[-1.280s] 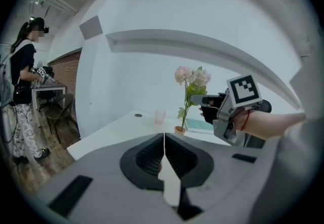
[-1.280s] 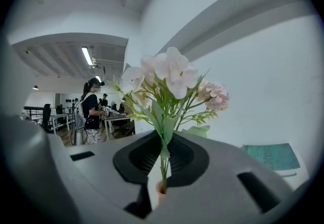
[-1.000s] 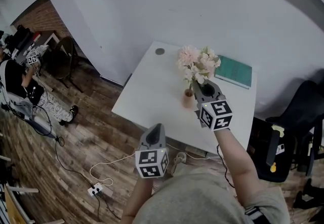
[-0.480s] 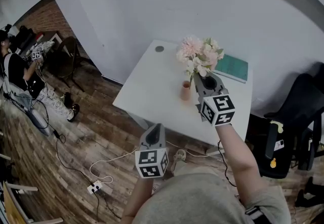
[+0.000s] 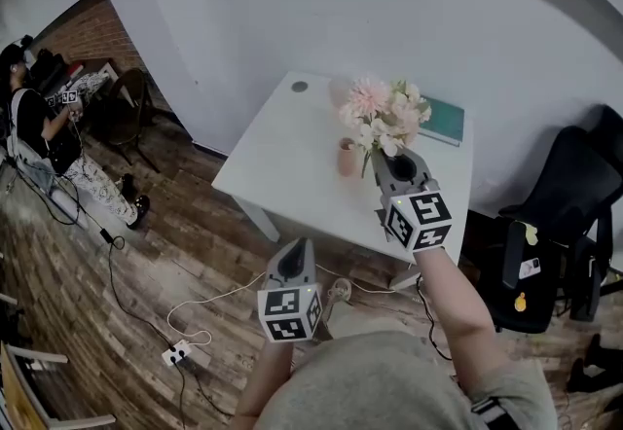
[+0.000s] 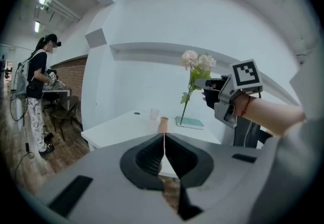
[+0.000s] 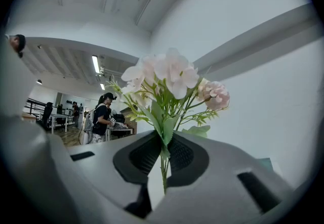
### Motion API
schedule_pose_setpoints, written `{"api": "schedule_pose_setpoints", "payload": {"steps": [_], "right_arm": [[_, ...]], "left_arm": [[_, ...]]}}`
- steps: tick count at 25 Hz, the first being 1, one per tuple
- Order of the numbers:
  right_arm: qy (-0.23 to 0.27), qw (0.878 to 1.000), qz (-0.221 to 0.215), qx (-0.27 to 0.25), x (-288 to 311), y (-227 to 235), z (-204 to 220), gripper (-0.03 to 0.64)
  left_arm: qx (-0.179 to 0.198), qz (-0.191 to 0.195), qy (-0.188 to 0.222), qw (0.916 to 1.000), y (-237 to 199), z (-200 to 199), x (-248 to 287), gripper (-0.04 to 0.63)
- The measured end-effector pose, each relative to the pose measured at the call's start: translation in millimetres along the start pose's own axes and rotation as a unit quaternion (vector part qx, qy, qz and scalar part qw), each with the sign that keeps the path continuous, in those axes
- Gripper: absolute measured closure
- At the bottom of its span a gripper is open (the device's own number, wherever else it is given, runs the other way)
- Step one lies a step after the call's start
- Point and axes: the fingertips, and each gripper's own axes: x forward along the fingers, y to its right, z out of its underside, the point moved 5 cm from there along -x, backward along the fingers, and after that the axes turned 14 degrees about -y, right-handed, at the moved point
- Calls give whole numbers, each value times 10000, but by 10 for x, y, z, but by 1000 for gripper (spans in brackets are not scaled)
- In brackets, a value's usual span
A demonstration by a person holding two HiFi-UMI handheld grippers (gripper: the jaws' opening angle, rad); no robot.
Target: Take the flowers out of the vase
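A bunch of pale pink and white flowers (image 5: 383, 117) with green stems is clamped by its stems in my shut right gripper (image 5: 399, 168). The stems (image 7: 163, 152) run between the pads, with the blooms (image 7: 167, 73) above them. The small pink vase (image 5: 347, 158) stands upright on the white table (image 5: 282, 170), just left of the bunch. In the left gripper view the flowers (image 6: 197, 61) hang clear of the vase (image 6: 162, 124), their stem end to its right. My left gripper (image 5: 295, 263) is shut on nothing, held off the table's near edge.
A teal book (image 5: 443, 120) lies at the table's far right, and a grey disc (image 5: 300, 86) is at its far left corner. A small cup (image 6: 154, 114) stands behind the vase. A black chair (image 5: 565, 214) is on the right; a person (image 5: 39, 126) stands far left.
My right gripper has lifted the flowers up and rightward, so the stems have come out of the vase. The vase stays on the table. The left gripper remains shut and empty.
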Motion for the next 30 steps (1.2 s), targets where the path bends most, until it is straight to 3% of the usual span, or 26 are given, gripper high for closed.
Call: {"api": "schedule_pose_setpoints", "payload": {"steps": [17, 30], "right_arm": [[-138, 9998, -160, -22, -966, -400, 479, 594], [-345, 9992, -167, 108, -1277, -611, 783, 594]], "left_arm": [[-77, -158, 87, 9998, 254, 402, -459, 586], [-49, -143, 162, 9998, 277, 458, -586, 586]]}}
